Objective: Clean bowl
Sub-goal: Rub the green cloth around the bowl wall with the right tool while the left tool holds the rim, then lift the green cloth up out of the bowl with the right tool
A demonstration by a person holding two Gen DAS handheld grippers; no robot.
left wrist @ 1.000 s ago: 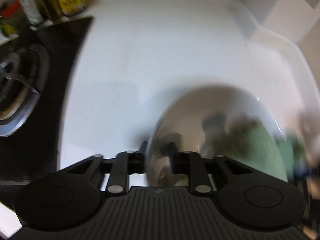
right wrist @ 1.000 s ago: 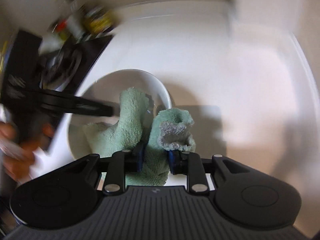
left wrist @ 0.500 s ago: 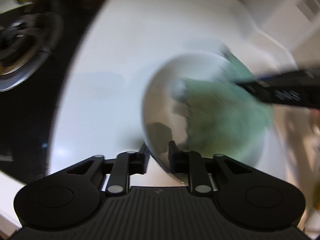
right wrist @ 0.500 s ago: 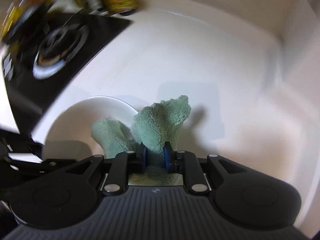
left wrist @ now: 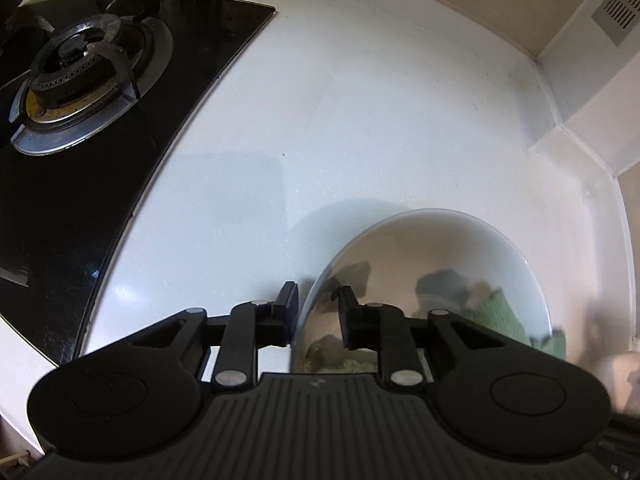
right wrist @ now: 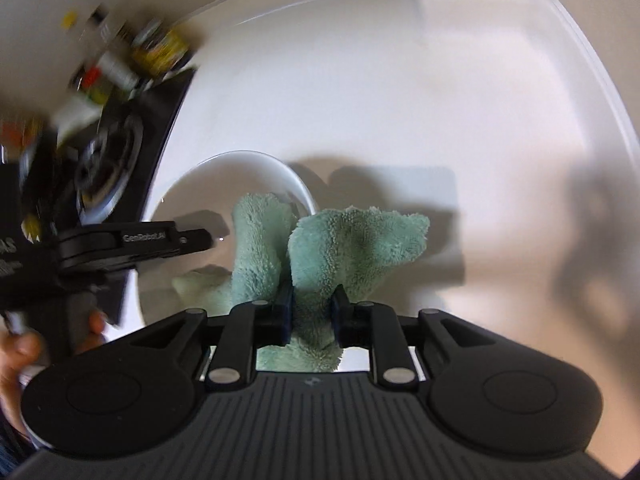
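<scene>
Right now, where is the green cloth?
The green cloth is pinched between the right gripper fingers, draped over the near rim of the white bowl and into it, on the white counter right of the stove.

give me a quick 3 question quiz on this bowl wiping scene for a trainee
1. True or false: the left hand-held gripper pinches the rim of the bowl.
2. What does the right hand-held gripper hold? A sponge, B green cloth, C brush.
3. What black appliance sits to the left of the bowl on the counter?

Key: 1 true; 2 B; 3 the gas stove.
</scene>
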